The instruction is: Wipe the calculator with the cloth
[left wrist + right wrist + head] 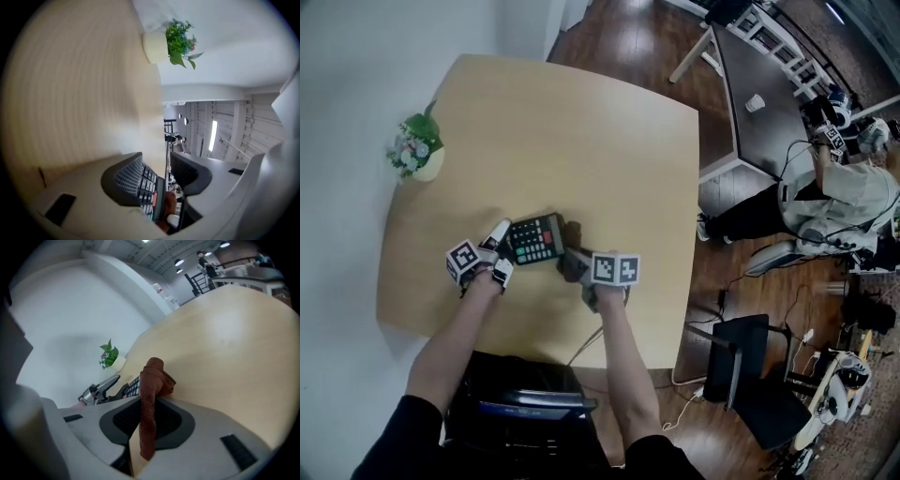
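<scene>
I am pinching the cloth [151,380] in my right gripper [147,420]. My left gripper [157,171] is sitting spread around the calculator [534,239].

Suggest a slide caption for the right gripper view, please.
Right claw shut on a rust-brown fabric cloth, black keyed calculator just behind, pale wooden table beyond.

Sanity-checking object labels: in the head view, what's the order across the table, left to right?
potted plant → left gripper → calculator → right gripper
</scene>
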Demonstrator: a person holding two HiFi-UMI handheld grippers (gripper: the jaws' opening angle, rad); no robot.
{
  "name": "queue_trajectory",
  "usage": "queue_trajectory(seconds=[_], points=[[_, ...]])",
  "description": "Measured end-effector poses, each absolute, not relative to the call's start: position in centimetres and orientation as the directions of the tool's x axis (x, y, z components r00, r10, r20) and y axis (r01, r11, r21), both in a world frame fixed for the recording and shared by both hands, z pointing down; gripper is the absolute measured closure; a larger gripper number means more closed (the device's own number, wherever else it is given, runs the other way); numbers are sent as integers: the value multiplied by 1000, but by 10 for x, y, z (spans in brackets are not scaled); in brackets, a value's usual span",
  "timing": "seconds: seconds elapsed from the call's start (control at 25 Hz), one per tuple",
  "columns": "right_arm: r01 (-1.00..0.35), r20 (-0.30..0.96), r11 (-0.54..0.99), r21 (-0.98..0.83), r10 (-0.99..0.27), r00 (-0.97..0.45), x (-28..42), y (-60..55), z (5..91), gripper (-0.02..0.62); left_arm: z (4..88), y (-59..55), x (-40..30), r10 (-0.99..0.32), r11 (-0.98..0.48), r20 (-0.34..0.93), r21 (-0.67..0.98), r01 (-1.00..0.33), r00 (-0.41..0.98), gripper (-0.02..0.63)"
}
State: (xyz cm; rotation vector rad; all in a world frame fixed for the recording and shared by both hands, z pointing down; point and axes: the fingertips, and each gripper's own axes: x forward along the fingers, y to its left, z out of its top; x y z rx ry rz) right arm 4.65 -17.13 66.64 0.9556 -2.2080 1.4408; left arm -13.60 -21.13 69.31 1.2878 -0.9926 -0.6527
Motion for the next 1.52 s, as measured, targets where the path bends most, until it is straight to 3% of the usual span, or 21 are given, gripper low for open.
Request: queue_trajectory(seconds=[0.2, 0.44, 0.68, 1.08, 1.28, 1.52], points=[[-638, 540, 138, -758, -418, -731, 41, -113, 673, 525, 686, -204, -146, -800, 117, 220, 970, -215, 558, 431], [-718, 516, 316, -620, -525, -677, 57, -193, 636, 525, 684, -159, -148, -788, 97, 212, 970, -224, 578, 431], [-726, 617, 456, -514, -392, -683, 28, -233, 634, 525, 678, -149, -121, -779, 67, 177, 977, -201, 602, 431], [-720, 544, 286, -633, -497, -676, 31, -124, 648, 524, 683, -147, -113, -776, 72, 175, 979, -190, 606, 448], [-695, 567, 238, -679, -432, -701, 27, -56, 665, 525, 685, -147, -115, -776, 75, 187, 975, -207, 603, 448], [-759, 506, 360, -542, -581, -637, 59, -166, 618, 525, 685, -147, -117, -786, 90, 197, 974, -207, 586, 448]])
